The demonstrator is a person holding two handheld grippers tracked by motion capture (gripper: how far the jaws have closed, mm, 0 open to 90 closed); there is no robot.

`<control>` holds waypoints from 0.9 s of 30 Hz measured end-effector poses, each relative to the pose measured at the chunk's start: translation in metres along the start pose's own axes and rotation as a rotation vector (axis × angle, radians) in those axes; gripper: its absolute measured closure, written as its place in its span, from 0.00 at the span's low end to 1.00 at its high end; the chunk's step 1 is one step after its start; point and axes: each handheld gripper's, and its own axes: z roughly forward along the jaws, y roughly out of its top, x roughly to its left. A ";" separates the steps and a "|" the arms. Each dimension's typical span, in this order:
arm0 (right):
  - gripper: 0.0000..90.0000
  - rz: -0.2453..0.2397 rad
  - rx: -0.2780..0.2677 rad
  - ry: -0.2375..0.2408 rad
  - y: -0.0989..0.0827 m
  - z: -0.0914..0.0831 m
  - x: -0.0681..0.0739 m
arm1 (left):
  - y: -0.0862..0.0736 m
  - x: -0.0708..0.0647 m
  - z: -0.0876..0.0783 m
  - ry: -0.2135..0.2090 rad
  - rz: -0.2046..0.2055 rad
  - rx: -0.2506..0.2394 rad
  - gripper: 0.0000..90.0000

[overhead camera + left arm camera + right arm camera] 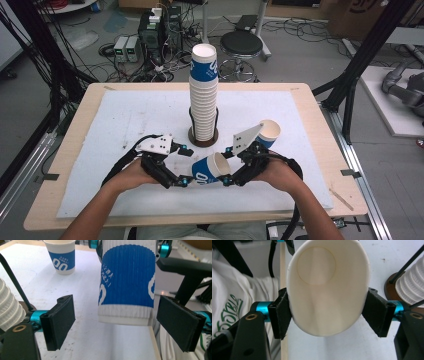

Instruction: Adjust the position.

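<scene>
Cup (324, 290) within right hand-held gripper (327, 312)

From my seat the high view is evenly lit by soft overhead room light; the white mat (125, 125) reads bright without glare, and the shadow under the cup stack (203, 95) is faint. That picture is a little soft, with slight bending of lines toward the corners. In the left gripper view the blue cup (127, 282) is sharp, while the far edges wash out pale. In the right gripper view the cup's white inside (327, 287) is nearly overexposed, and the near black frame sits dark and blurred.
</scene>
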 end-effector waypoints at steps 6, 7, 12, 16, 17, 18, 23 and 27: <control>0.33 -0.057 0.131 -0.023 0.023 0.003 0.002 | 0.004 -0.001 0.007 0.000 0.030 0.093 0.17; 0.33 -0.066 0.150 -0.028 0.026 0.003 0.002 | 0.004 -0.001 0.008 -0.004 0.028 0.100 0.17; 0.33 -0.077 0.207 -0.017 0.035 0.009 0.004 | 0.005 -0.003 0.016 -0.017 0.037 0.121 0.17; 0.33 -0.096 0.251 -0.016 0.041 0.014 0.005 | 0.007 -0.003 0.021 -0.020 0.036 0.132 0.17; 0.33 -0.096 0.262 -0.021 0.042 0.015 0.005 | 0.007 -0.004 0.022 -0.022 0.037 0.134 0.17; 0.33 -0.105 0.270 -0.023 0.043 0.016 0.005 | 0.008 -0.003 0.023 -0.024 0.040 0.138 0.17; 0.33 -0.119 0.291 -0.031 0.046 0.017 0.006 | 0.008 -0.003 0.029 -0.030 0.029 0.147 0.19; 0.33 -0.120 0.300 -0.026 0.046 0.017 0.007 | 0.008 -0.002 0.033 -0.042 0.025 0.157 0.23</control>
